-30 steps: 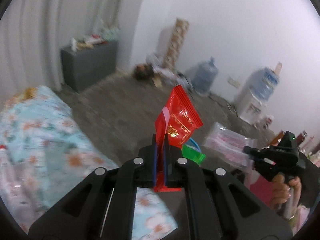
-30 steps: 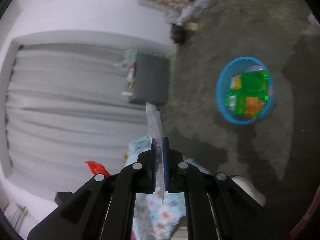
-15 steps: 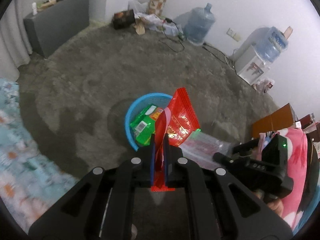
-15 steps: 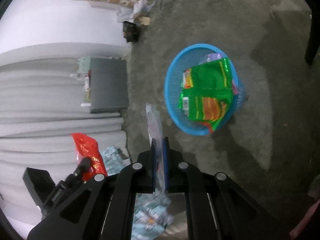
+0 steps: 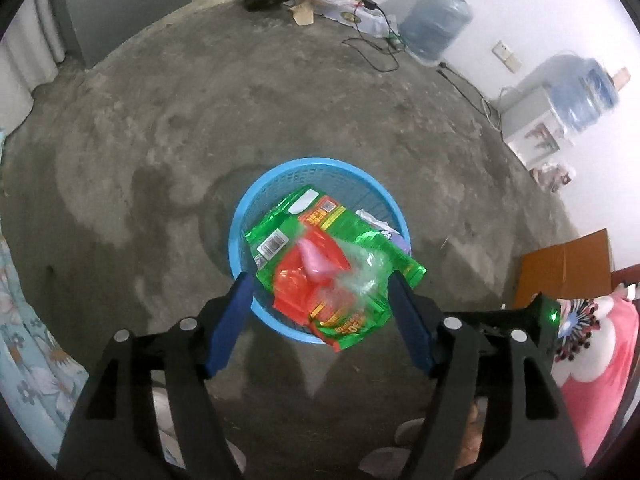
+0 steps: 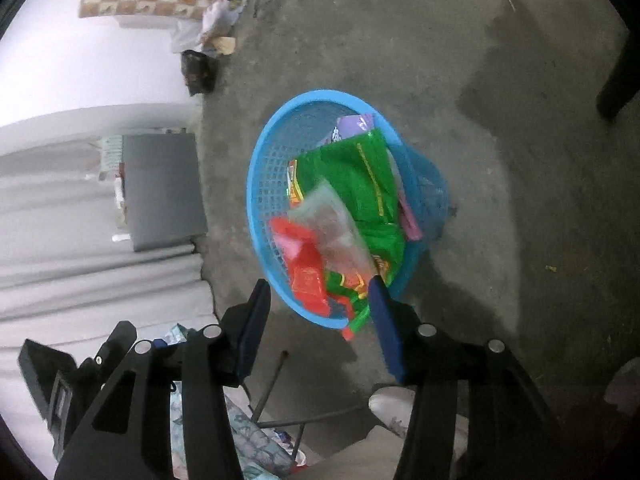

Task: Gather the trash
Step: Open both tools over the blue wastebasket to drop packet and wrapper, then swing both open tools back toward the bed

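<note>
— Hovering over the blue basket [image 5: 256,204], your left gripper [image 5: 320,302] is spread wide, holding nothing. And your right?

— Your right gripper [image 6: 318,312] gapes too. The red wrapper [image 5: 298,280] and clear wrapper [image 6: 332,224] lie blurred over the green packet [image 6: 356,172] in the basket.

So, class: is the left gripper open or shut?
Open: the left gripper has its jaws spread wide, nothing between them; the red wrapper is over the basket.
</note>
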`<state>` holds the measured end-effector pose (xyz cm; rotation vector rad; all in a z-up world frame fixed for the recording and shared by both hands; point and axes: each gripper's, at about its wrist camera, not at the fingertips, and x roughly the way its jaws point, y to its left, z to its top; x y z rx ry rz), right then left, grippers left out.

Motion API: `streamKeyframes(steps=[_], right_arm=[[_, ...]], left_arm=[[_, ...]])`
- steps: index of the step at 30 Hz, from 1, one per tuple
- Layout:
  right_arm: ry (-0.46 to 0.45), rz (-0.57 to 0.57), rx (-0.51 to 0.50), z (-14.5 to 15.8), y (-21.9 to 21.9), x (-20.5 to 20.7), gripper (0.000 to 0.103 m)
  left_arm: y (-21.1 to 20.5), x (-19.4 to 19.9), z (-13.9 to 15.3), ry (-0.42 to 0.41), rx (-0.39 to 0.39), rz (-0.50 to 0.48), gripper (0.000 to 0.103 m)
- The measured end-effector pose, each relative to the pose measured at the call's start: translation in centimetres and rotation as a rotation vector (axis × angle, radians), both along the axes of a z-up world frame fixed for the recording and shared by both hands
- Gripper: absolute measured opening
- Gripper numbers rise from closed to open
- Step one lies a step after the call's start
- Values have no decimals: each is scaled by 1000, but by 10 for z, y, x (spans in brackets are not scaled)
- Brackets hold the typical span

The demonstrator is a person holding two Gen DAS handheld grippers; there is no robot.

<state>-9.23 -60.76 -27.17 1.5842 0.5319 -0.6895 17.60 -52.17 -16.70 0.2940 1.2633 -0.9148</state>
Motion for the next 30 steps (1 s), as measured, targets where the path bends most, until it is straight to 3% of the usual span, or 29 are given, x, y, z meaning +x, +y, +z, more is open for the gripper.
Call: streamKeyframes(steps=[6, 16, 22, 27, 30], right_arm=[[-31, -22, -13, 5, -2, -1, 50], [-45, 51, -100, 43, 7, 22, 51], [-36, 181, -311, 102, 29, 61, 73], [-35, 334, -421, 146, 65, 98, 78], [-62, 434, -500, 172, 96, 120, 82]], left_arm=[[13, -2, 31, -30, -47, 21, 69], [91, -22, 132, -168, -216, 22, 76], [211, -42, 194, -341, -300, 158, 82], [318, -61, 216, -441, -303, 286, 84], [394, -75, 218, -521, -280, 426, 85]])
